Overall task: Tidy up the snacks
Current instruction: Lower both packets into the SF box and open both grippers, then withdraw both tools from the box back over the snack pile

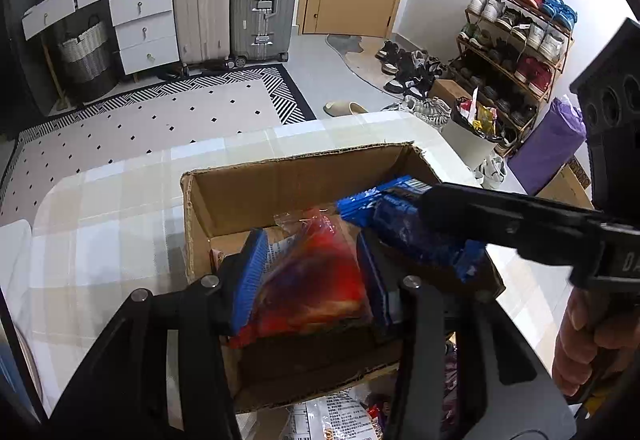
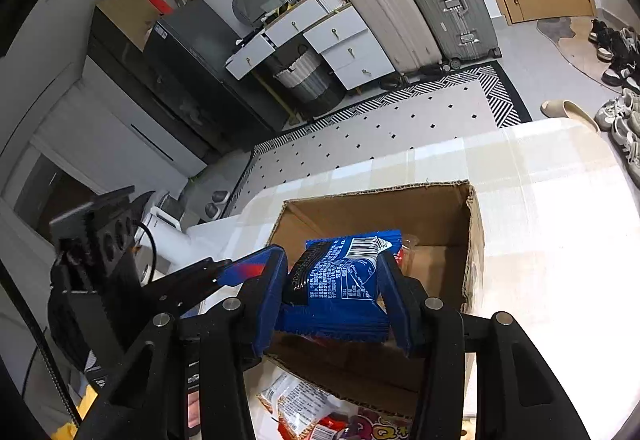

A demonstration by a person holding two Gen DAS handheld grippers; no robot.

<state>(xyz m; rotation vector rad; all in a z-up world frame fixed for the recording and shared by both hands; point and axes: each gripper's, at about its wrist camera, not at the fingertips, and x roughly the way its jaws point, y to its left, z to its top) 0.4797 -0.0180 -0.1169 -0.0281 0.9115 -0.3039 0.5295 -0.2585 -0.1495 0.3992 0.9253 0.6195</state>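
An open cardboard box (image 1: 280, 180) stands on the checked table; it also shows in the right wrist view (image 2: 360, 208). My left gripper (image 1: 312, 272) is shut on a red snack packet (image 1: 316, 280) and holds it over the box's near side. My right gripper (image 2: 336, 280) is shut on a blue snack packet (image 2: 340, 280) above the box. In the left wrist view the right gripper (image 1: 424, 208) reaches in from the right with the blue packet (image 1: 400, 220). The left gripper (image 2: 256, 268) shows at the left in the right wrist view.
Several loose snack packets (image 2: 320, 412) lie on the table in front of the box, also seen in the left wrist view (image 1: 340, 416). A bin (image 1: 472, 144) with wrappers stands past the table's right edge. The checked tablecloth (image 1: 100, 220) extends left of the box.
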